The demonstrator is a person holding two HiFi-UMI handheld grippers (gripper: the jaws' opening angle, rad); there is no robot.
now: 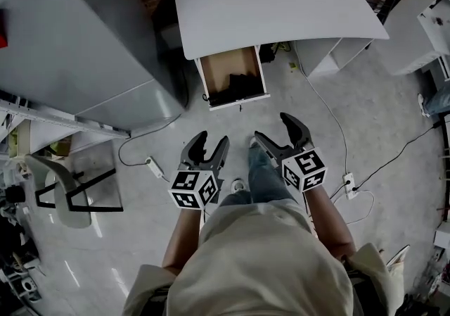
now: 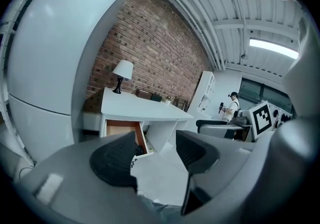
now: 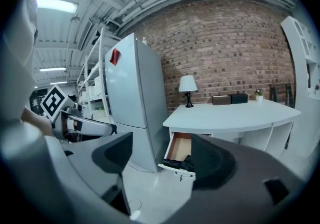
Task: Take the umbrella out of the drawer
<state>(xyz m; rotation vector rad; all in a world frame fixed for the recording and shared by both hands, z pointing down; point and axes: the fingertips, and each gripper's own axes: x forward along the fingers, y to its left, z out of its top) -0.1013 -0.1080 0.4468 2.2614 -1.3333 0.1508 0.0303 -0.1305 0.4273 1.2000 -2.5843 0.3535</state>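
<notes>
Plainly, both tools were still well short of the goal. The black folded umbrella (image 1: 241, 86) lay inside the open wood-lined drawer (image 1: 228, 62) of the white curved desk (image 1: 281, 8), bunched against the drawer's front panel. Its long axis seemed to run side to side along that panel, though the dark mass was too small to read with certainty. The left gripper (image 1: 212, 140) and the right gripper (image 1: 273, 128) were held side by side over the pale glossy floor (image 1: 337, 124), each with its jaws spread wide and nothing between them. The drawer stood ahead of them and roughly between their lines. The right gripper's tips sat a little nearer the umbrella, and in the right gripper view the umbrella (image 3: 182, 164) showed in the gap between its jaws. A grab would probably go best from above, closing across the umbrella's short width. The tall grey refrigerator (image 1: 70, 33) stood close on the drawer's left, leaving little room on that side. The right side was freer, apart from a white cable (image 1: 323, 107) trailing across the floor below the desk.
</notes>
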